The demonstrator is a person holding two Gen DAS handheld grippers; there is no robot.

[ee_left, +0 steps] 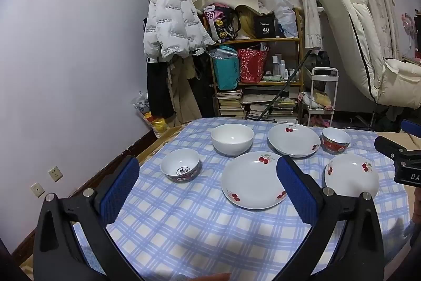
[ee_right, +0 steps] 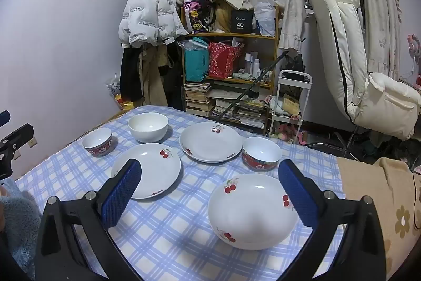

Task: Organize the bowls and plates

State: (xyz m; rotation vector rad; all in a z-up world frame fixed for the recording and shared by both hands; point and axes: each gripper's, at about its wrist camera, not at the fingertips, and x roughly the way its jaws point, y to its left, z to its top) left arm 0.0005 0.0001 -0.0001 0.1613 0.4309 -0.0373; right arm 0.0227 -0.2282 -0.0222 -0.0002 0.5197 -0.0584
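Observation:
On the blue-checked tablecloth point(ee_left: 184, 233) lie three white cherry plates and three bowls, all apart. In the left wrist view, a small patterned bowl point(ee_left: 180, 169) and a plain white bowl point(ee_left: 232, 139) sit at left. A cherry plate point(ee_left: 250, 181) lies centre, partly behind one finger. Another plate point(ee_left: 294, 140), a red bowl point(ee_left: 336, 140) and a third plate point(ee_left: 351, 175) lie to the right. My left gripper point(ee_left: 208, 162) hovers open and empty. My right gripper point(ee_right: 209, 166) is open above the nearest plate point(ee_right: 252, 211), holding nothing. The red bowl point(ee_right: 261, 153) is just beyond.
A cluttered wooden shelf point(ee_left: 257, 65), a hung white jacket point(ee_left: 171, 23) and a cream reclining chair point(ee_right: 350, 57) stand behind the table. A beige flowered blanket point(ee_right: 381, 188) covers the surface right of the cloth. A blue fleece sleeve point(ee_right: 15, 215) shows at left.

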